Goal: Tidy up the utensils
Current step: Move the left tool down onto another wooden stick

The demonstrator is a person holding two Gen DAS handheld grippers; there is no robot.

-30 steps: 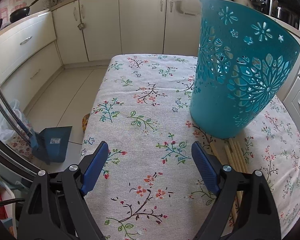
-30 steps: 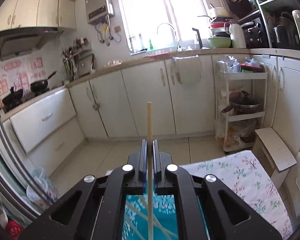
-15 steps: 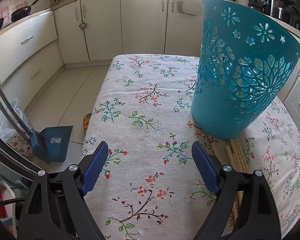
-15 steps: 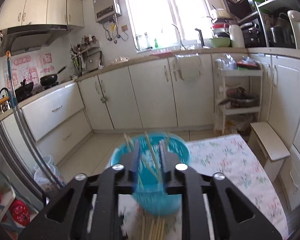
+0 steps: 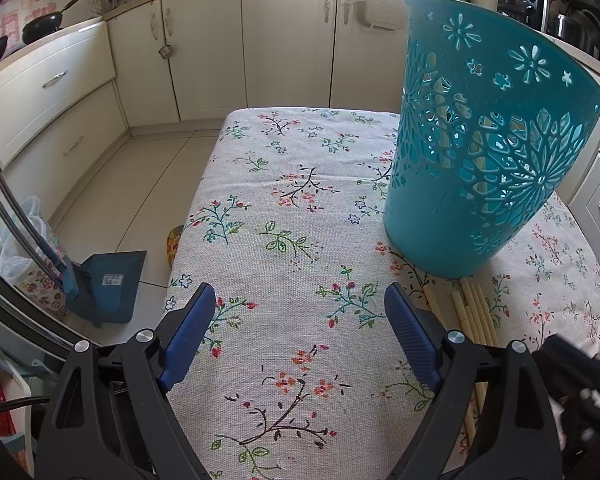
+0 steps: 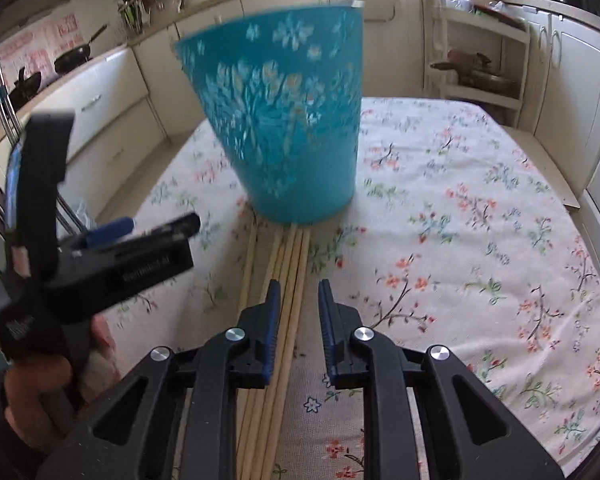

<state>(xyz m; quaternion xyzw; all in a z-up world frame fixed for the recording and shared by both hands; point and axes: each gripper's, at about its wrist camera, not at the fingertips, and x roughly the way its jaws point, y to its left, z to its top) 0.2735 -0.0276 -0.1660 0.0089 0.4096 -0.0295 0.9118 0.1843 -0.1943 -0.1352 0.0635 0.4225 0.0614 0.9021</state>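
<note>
Chopsticks (image 6: 286, 276) lie in a row on the floral-clothed bench (image 6: 480, 240), their far ends touching the foot of the teal basket (image 6: 288, 128), which holds more sticks. Right tool (image 6: 298, 300), jaws just narrowing and slightly apart, hangs over the row gripping nothing. Left tool (image 5: 296, 312) hovers wide open and empty, near left of the basket.

Chopsticks (image 6: 288, 264) lie on the table (image 6: 480, 240) before the basket (image 6: 288, 128).
</note>
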